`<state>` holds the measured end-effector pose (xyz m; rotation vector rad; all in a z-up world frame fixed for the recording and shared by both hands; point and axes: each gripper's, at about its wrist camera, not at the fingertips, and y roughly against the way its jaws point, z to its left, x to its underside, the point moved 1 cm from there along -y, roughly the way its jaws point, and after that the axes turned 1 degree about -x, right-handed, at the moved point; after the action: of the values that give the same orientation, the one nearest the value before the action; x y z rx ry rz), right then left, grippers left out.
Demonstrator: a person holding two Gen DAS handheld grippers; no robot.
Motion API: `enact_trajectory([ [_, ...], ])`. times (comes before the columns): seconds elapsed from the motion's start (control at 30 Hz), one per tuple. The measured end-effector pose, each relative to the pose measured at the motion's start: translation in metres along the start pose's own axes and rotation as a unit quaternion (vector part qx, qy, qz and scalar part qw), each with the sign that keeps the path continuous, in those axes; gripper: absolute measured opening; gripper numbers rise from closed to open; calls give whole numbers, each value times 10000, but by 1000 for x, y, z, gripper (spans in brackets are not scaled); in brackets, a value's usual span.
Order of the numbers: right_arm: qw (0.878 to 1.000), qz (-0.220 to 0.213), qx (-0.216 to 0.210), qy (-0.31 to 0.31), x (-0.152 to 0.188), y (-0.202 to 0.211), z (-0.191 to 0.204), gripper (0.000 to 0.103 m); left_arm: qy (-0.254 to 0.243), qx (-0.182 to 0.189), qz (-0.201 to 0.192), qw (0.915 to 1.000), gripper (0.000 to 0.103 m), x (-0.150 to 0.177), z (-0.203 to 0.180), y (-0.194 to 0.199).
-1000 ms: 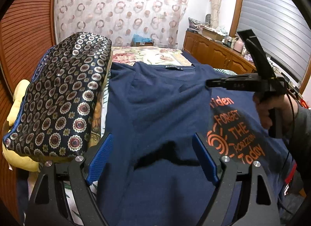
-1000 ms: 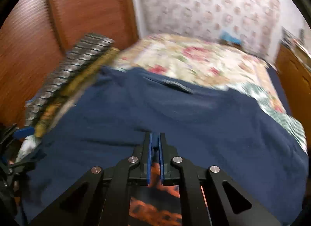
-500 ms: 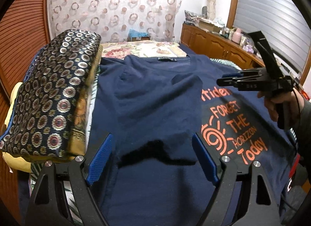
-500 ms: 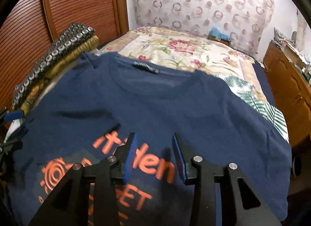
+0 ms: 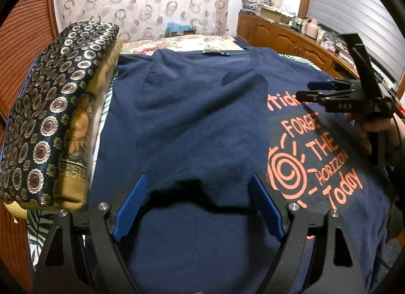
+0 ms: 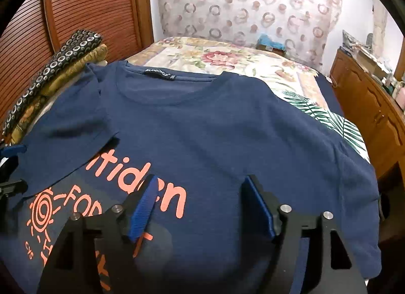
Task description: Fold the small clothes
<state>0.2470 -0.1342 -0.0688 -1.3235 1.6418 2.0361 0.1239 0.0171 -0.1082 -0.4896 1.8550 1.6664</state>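
Navy T-shirt [image 6: 215, 129] released; right hand-held gripper [image 6: 200, 205], previously shut, is opening.

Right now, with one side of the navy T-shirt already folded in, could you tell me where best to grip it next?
I would take the T-shirt by its unfolded sleeve, coming from the cabinet side. That edge lies flat and free beside the right gripper, whose empty jaws are opening.
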Motion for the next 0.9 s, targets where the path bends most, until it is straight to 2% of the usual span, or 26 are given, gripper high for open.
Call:
enact_trajectory([
  [0.13, 10000, 26, 9, -23, 2, 0, -4, 83, -58, -40, 35, 10000, 83, 0, -2, -3],
  [0.23, 10000, 54, -22, 28, 2, 2, -5, 84, -221, -110, 110, 9996, 90, -1, -8, -7],
  [0.27, 10000, 78, -51, 18, 3, 4, -9, 84, -306, -89, 149, 9994, 96, -1, -11, -9],
  [0.33, 9999, 114, -72, -16, 6, 8, -12, 83, -376, -106, 177, 9991, 98, -1, -13, -11],
  [0.5, 9995, -239, -71, -184, 21, 51, -35, 83, -380, -85, 190, 9991, 99, -1, -13, -11],
  [0.67, 9980, -358, 388, -347, 55, 95, -87, 83, -387, -96, 190, 9990, 100, -1, -13, -11],
  [0.9, 9904, -151, 899, -1034, 111, 116, -166, 83, -401, -107, 191, 9990, 100, -2, -13, -14],
])
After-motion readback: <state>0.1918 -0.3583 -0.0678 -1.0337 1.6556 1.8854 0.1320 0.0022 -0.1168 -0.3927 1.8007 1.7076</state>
